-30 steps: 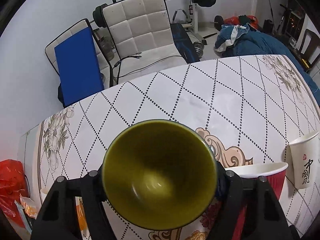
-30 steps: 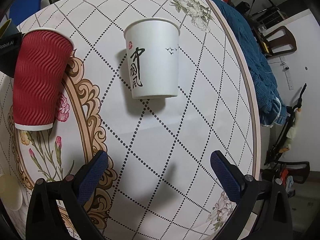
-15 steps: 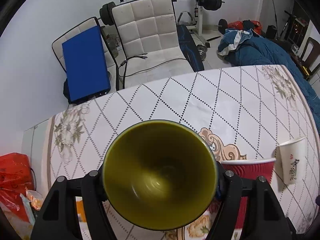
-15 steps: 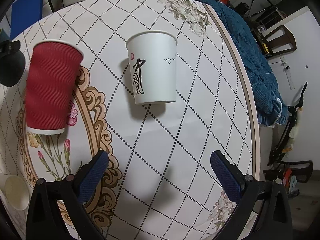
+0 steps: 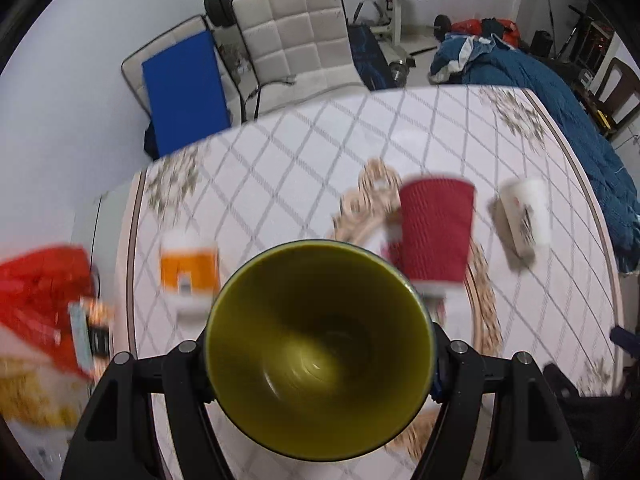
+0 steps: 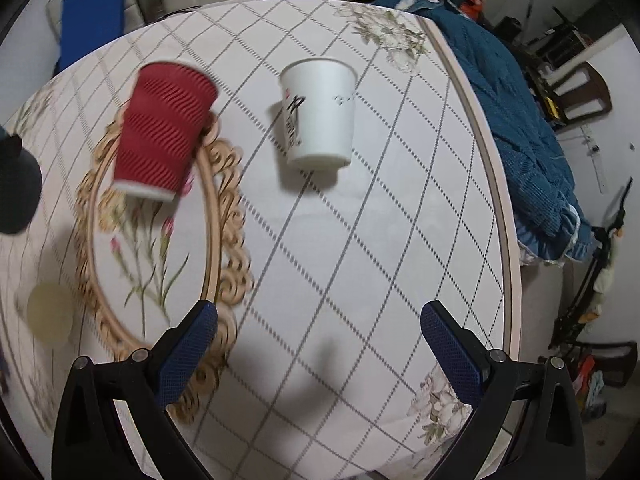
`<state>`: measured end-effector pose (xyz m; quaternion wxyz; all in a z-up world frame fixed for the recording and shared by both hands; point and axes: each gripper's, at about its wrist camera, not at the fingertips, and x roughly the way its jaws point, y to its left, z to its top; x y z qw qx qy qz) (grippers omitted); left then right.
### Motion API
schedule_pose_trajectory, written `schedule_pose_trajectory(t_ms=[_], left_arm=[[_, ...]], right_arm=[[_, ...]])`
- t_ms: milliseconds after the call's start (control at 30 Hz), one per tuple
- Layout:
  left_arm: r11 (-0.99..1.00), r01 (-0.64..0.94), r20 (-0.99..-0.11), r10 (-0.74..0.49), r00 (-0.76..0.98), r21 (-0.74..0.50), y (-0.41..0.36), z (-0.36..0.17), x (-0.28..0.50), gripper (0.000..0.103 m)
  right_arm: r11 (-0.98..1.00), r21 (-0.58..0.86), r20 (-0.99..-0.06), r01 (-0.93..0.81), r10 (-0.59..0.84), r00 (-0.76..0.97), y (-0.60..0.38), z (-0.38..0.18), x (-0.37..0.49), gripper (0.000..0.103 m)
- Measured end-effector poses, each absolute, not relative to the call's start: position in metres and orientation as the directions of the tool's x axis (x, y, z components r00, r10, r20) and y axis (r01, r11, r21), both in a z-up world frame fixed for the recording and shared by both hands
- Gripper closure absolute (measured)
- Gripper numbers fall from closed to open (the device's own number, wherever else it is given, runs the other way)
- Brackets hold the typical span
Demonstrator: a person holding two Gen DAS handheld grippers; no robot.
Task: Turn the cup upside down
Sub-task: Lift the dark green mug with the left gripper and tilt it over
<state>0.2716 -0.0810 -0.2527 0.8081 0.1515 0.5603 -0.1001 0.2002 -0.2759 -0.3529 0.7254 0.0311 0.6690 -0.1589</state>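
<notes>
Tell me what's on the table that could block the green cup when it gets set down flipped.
The left hand-held gripper holds the green cup above the table. Beyond it stand a red cup, a white cup and an orange-labelled cup.

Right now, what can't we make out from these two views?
- Cup outside, left wrist: only its inside faces the camera; left gripper pads hidden behind its rim.
- White cup print, both views: motion blur.
- Orange cup, left wrist: blurred.
- Dark shape, right wrist: cut by left edge.

Glossy, smooth olive cup [image 5: 319,354]; ribbed red paper cup [image 6: 164,133]; smooth white paper cup [image 6: 320,114]; printed tablecloth [image 6: 360,260], slight sheen.
</notes>
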Motion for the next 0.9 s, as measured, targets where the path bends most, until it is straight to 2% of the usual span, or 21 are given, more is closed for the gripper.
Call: schedule_pose_trajectory(t_ms=[267, 500, 700, 900], left_arm=[[0.958, 0.269, -0.973, 0.036, 0.227, 0.098, -0.064, -0.261, 0.186, 0.033], [0.970, 0.241, -0.999, 0.041, 0.007, 0.041, -0.044, -0.303, 0.130, 0.035], [0.973, 0.231, -0.978, 0.022, -0.208, -0.027, -0.033, -0.349, 0.114, 0.036], [0.972, 0.224, -0.943, 0.008, -0.332, -0.071, -0.036, -0.386, 0.126, 0.036]], right_arm=[[0.983, -0.113, -0.991, 0.142, -0.122, 0.054, -0.263, -0.346, 0.150, 0.000], [0.994, -0.087, -0.996, 0.063, -0.088, 0.016, -0.255, -0.363, 0.125, 0.000], [0.996, -0.084, -0.996, 0.009, -0.083, -0.022, -0.244, -0.378, 0.118, 0.000], [0.994, -0.109, -0.994, 0.028, -0.108, -0.032, -0.244, -0.382, 0.121, 0.000]])
